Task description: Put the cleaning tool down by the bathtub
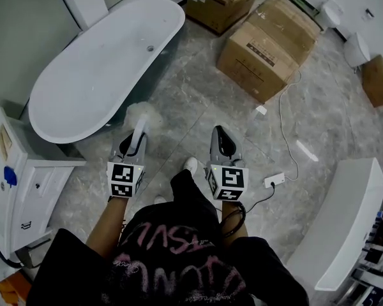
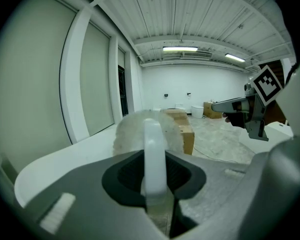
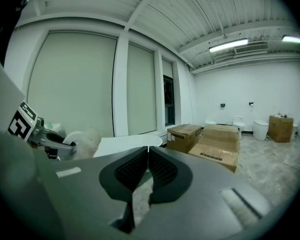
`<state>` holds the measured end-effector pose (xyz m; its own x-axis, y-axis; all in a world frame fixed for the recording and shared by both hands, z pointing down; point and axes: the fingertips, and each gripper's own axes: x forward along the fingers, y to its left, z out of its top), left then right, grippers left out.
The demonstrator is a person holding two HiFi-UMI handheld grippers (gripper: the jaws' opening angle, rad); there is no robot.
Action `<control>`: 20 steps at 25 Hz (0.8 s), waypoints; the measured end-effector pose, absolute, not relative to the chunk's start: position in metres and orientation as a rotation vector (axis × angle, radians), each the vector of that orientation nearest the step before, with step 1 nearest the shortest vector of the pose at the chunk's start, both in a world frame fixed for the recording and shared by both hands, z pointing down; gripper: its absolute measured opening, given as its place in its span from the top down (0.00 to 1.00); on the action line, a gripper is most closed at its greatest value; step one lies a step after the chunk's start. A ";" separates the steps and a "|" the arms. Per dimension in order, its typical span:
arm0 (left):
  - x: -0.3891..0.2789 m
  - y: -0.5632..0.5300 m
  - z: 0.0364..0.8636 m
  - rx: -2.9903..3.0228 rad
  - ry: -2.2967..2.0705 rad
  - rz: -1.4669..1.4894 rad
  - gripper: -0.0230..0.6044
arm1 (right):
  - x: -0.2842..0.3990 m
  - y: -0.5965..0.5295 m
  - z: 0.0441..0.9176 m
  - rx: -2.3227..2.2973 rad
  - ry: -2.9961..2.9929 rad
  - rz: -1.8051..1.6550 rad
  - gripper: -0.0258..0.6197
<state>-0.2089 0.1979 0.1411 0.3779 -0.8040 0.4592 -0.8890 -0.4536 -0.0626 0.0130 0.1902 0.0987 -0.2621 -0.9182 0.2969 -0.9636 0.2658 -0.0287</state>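
The left gripper [image 1: 135, 144] is clamped on the handle of the brush [image 1: 142, 116], whose fluffy head hangs just beside the tub [image 1: 96, 75]. The right gripper [image 1: 221, 140], farther from the tub, is closed on nothing. Best to lower the head onto the floor [image 1: 198, 101] by the tub before letting go.

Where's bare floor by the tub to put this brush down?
Bare floor lies between the bathtub's right side and the cardboard boxes, just ahead of the cleaning tool in the left gripper. It is crowded where the white cabinet stands by the tub's near end. To the right, a cable and power strip cross the floor.
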 end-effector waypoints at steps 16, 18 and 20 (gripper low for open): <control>-0.155 0.082 0.150 2.416 -1.540 0.794 0.83 | 0.061 0.067 0.151 1.634 -2.361 0.432 0.92; -0.146 0.071 0.145 2.404 -1.544 0.783 0.83 | 0.068 0.057 0.151 1.610 -2.365 0.430 0.92; -0.137 0.065 0.141 2.398 -1.543 0.781 0.83 | 0.072 0.049 0.149 1.594 -2.370 0.432 0.92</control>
